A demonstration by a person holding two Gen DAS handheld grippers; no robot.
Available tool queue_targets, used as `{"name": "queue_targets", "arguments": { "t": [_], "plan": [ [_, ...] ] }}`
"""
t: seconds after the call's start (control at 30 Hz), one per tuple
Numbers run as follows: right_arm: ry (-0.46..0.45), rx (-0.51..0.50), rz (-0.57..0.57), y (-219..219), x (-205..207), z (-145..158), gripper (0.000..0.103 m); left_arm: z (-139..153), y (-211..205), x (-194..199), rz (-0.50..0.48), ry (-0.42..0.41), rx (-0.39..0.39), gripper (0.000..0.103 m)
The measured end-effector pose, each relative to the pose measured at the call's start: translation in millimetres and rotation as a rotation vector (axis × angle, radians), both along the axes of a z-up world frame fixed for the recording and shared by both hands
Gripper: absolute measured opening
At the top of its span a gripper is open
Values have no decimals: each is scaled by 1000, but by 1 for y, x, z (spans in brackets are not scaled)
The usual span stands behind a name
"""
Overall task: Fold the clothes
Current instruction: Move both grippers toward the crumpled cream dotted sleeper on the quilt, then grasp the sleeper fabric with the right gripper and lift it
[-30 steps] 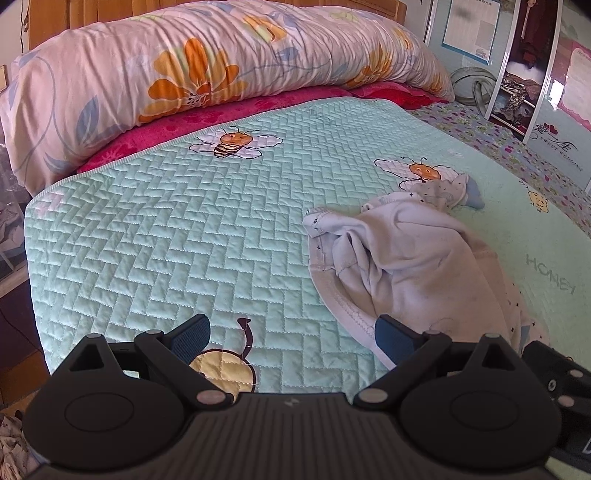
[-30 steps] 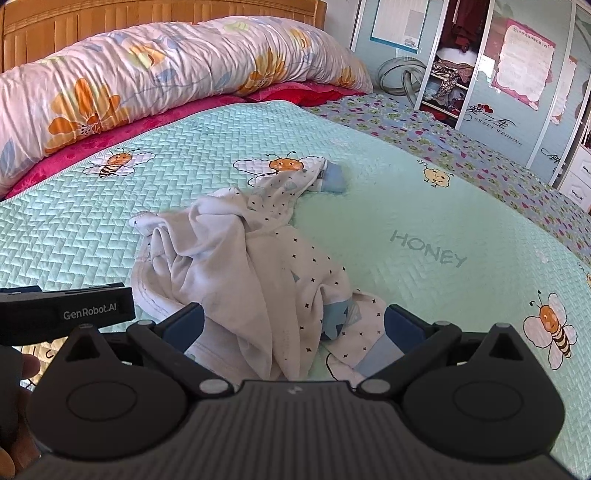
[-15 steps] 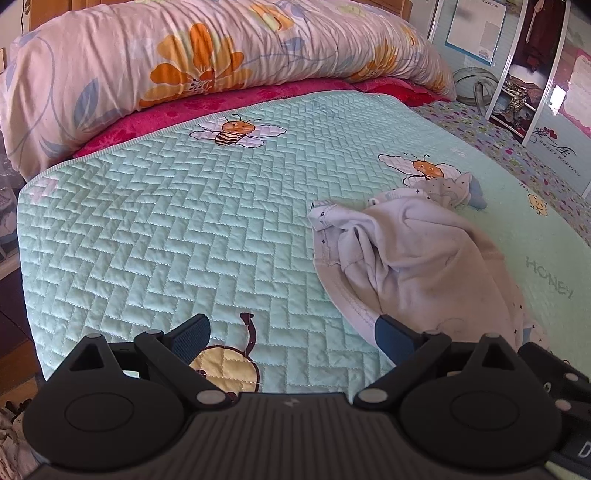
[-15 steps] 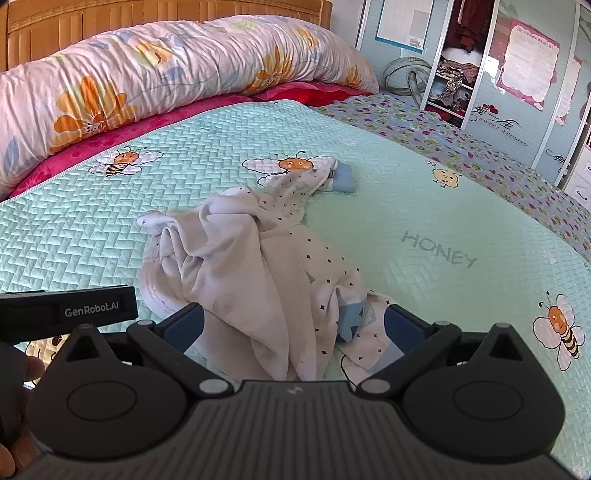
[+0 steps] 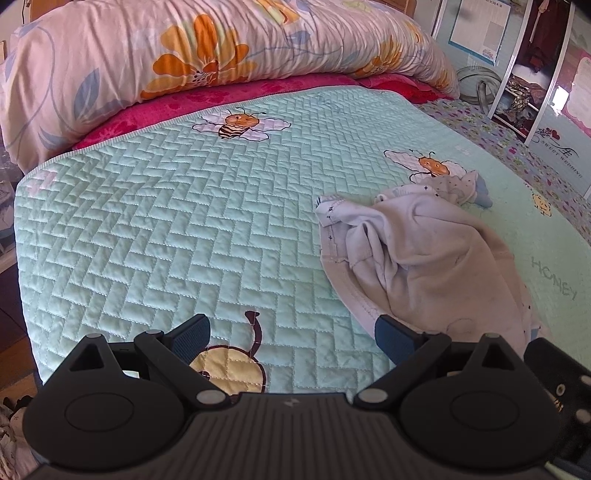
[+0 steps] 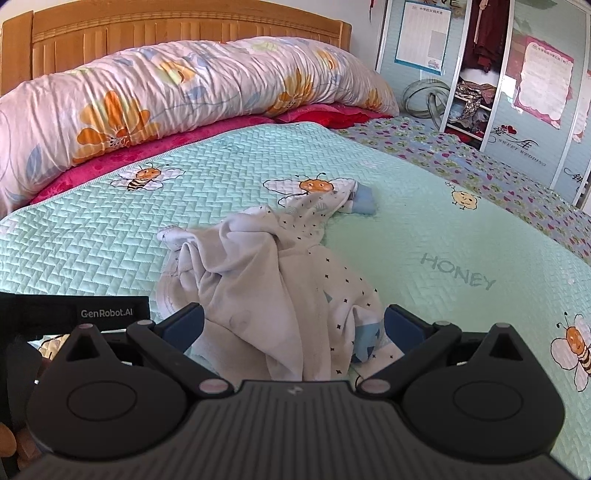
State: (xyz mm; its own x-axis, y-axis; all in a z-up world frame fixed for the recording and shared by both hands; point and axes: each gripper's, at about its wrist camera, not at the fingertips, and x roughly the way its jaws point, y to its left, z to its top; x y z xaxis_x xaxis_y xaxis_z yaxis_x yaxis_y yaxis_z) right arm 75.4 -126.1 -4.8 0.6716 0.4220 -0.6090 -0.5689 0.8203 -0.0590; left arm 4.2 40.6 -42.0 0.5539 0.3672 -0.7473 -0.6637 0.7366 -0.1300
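Observation:
A crumpled white garment [image 6: 266, 280] with small dark dots and light blue cuffs lies in a heap on the mint quilted bedspread [image 6: 92, 243]. It also shows at the right of the left wrist view [image 5: 424, 254]. My left gripper [image 5: 291, 332] is open and empty above the bedspread, with its right finger at the garment's near hem. My right gripper [image 6: 293, 325] is open, low over the near end of the garment, with cloth between the spread fingers but not clamped.
A rolled floral duvet [image 6: 166, 99] lies along the wooden headboard [image 6: 147, 33] on a red sheet. A wardrobe with mirrored sliding doors [image 6: 517, 74] stands at the right. The left gripper's body [image 6: 74, 314] shows at the left of the right wrist view.
Both grippers have moved forward a little toward the garment, which now sits larger in both views. Both stay open. The garment has not moved.

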Motion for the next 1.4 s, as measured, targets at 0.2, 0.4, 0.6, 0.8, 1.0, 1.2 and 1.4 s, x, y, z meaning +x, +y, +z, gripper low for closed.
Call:
{"name": "queue_targets", "arguments": {
  "t": [0.2, 0.4, 0.6, 0.8, 1.0, 1.2, 1.4],
  "plan": [
    [39, -80, -34, 6, 10, -5, 103, -1, -2, 2, -13, 7, 12, 99],
    [51, -120, -75, 6, 19, -9, 103, -2, -7, 6, -26, 13, 30, 99],
    [66, -111, -83, 0, 23, -12, 103, -4, -12, 9, -33, 14, 40, 99],
    [59, -55, -78, -9, 26, -11, 103, -6, -12, 9, -23, -12, 27, 99],
    [-26, 82, 56, -23, 28, -7, 102, 3, 7, -13, 102, -164, -8, 99],
    [46, 75, 114, -3, 48, -26, 90, -4, 13, -10, 102, -168, -28, 99],
    [90, -21, 129, 20, 54, -57, 50, -10, 11, -4, 63, -129, -7, 99]
  ]
}}
